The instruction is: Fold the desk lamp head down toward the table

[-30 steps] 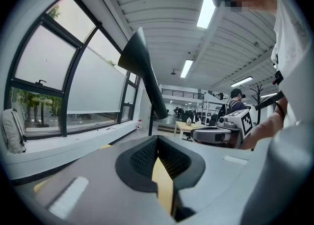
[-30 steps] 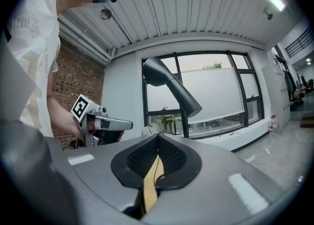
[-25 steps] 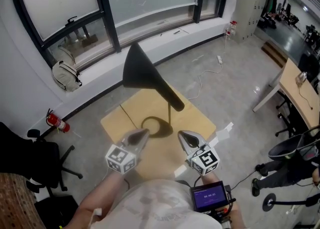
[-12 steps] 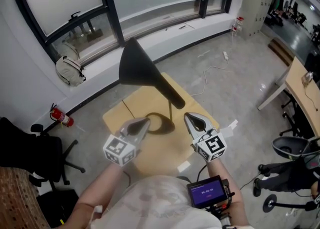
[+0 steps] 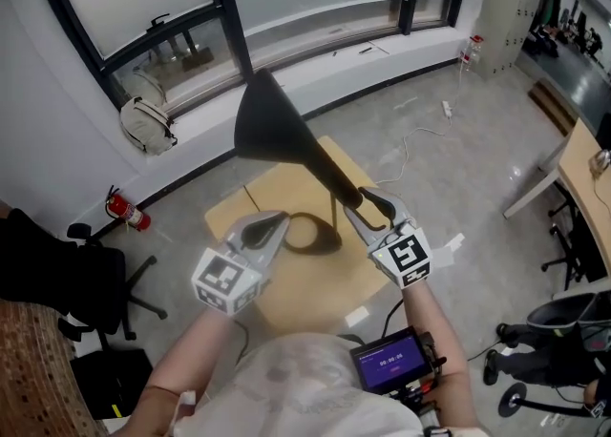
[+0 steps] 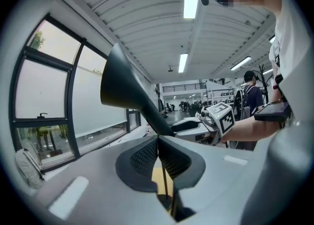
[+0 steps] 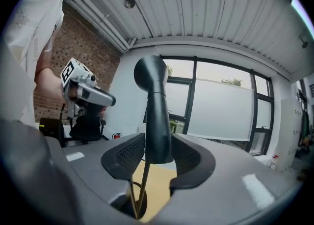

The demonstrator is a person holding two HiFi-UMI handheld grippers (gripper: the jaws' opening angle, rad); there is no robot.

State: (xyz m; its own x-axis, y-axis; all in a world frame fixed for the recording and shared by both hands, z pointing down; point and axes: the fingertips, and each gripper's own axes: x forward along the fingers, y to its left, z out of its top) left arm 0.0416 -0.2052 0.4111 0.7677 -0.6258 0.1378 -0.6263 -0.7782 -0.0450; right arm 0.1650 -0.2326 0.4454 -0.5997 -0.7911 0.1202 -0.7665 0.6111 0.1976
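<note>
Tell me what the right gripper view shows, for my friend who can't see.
The black lamp head stands between the right gripper's jaws, which have just been opening around it. Below is the yellow table; the left gripper hovers at left.

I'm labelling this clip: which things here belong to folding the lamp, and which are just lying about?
In the job: desk lamp, table, right gripper, its jaws just opening around the lamp's neck.
Lying about: backpack, fire extinguisher, office chair, white cable.

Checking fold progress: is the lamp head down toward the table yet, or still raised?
Still raised. The lamp head slants upward from its thin stem, the cone well above the table.
</note>
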